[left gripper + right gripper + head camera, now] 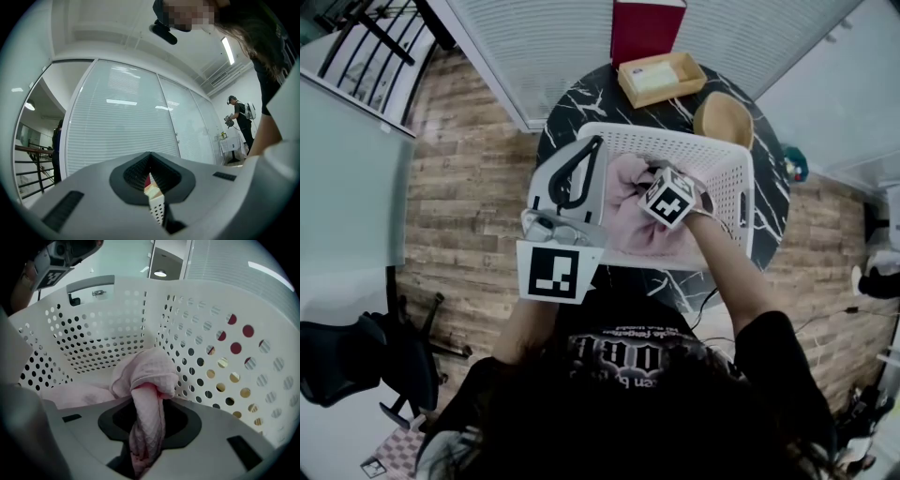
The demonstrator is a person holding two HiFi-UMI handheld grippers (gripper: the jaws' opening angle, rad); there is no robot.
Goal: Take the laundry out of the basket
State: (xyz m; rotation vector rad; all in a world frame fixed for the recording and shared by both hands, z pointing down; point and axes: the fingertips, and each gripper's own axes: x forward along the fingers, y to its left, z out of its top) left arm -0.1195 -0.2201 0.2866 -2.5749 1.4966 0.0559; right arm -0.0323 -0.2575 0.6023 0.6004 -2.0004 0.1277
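A white perforated basket (675, 132) (93, 333) stands on a round black marble table (574, 98). Pink cloth (623, 202) (147, 380) lies inside it. My right gripper (649, 180) (145, 427) reaches down into the basket and is shut on a bunched fold of that cloth, which rises a little off the rest near the wall. Over the basket's left rim lies my left gripper (592, 150) (150, 187). Its jaws are closed to a thin slit. Only a strip of basket wall shows through the slit, and nothing is clearly pinched.
Behind the basket on the table are a wooden tray (661, 78), a red box (645, 26) and a tan round object (724, 120). A black chair (366, 361) stands at the lower left on the floor. A person (241, 122) stands far off by the blinds.
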